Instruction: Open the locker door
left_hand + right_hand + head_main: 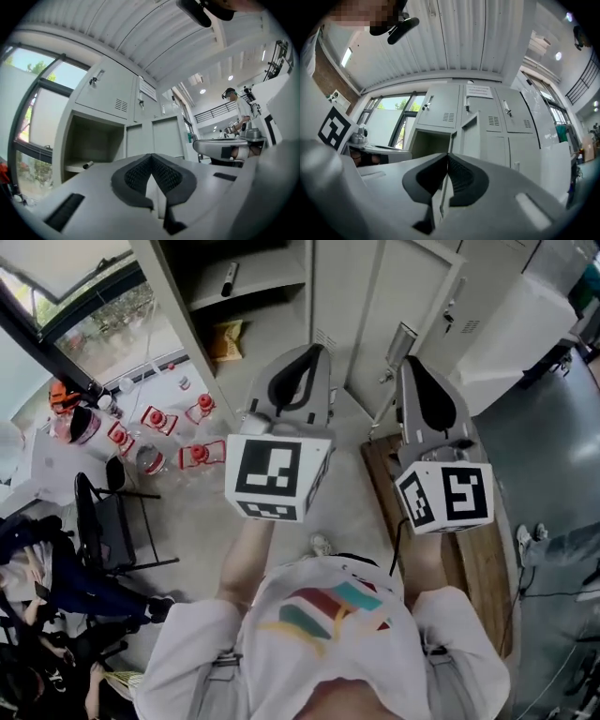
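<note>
Pinched fully together and holding nothing, left tongs [151, 155] and right tongs [448, 153] are held up side by side facing the grey lockers [513, 117]. Their locker door [469, 133] stands ajar, just right of the open compartment [429, 145].

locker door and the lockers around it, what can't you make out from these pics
Door: its lower part, right gripper view, hidden behind the right hand-held gripper.
Label on an upper locker: right gripper view, print too small to read.
Dark object on the shelf: left gripper view, too small to identify.
</note>
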A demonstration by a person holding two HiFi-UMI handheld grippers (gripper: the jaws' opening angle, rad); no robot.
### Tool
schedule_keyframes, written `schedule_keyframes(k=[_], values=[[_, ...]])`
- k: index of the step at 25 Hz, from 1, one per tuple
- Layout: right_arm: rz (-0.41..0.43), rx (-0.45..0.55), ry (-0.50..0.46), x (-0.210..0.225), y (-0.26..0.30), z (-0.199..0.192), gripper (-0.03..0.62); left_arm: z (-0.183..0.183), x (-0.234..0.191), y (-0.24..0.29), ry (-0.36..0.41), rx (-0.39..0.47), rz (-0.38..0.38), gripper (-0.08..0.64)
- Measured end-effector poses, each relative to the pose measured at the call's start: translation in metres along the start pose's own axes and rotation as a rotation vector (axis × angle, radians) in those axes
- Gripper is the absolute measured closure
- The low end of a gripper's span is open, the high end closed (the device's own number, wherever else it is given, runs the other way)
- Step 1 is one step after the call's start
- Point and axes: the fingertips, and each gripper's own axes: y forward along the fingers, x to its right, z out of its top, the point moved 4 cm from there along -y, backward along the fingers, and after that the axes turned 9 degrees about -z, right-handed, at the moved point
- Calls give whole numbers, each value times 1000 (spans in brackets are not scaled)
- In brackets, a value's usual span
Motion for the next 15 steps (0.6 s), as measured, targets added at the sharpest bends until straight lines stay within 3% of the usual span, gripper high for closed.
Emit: schedule_keyframes(k=[6,11,15], values=[[144,115,72,-54,23,32,588,30,-44,-66,74,16,236,546],[239,118,112,-98,36,40,588,55,-63,-120,120,2,397,545],[318,110,146,-132,34,28,588,53,-73,-164,129,-16,531,546]])
